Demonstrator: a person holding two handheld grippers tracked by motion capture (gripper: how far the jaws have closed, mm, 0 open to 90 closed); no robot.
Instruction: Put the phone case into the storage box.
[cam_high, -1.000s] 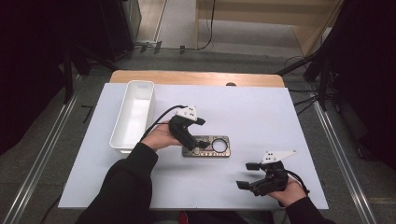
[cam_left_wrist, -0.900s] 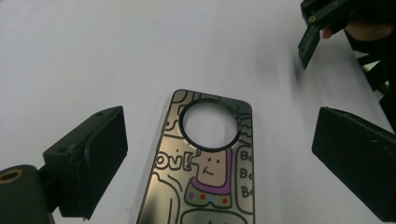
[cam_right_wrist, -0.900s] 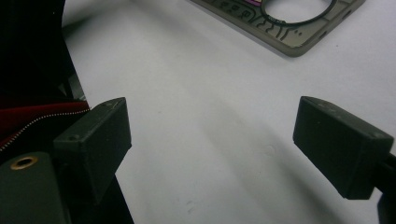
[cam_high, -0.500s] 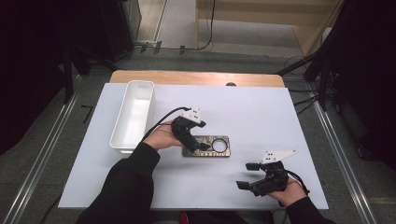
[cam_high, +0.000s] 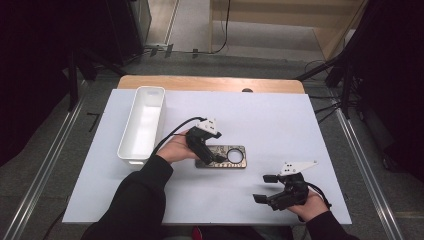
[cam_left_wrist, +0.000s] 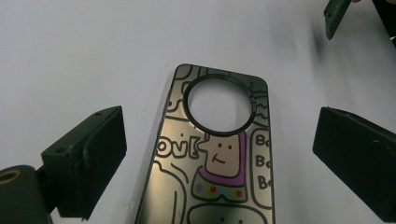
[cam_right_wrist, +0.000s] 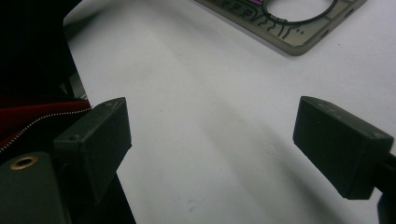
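Little has moved: the left gripper (cam_left_wrist: 219, 154) still hovers over the phone case (cam_left_wrist: 215, 154), jaws apart, the case lying between them ungrasped. Right gripper (cam_high: 272, 187) waits open, well apart.

Phone case (cam_left_wrist: 212, 154) lower end cut off by frame edge; lettering at right partly cropped.
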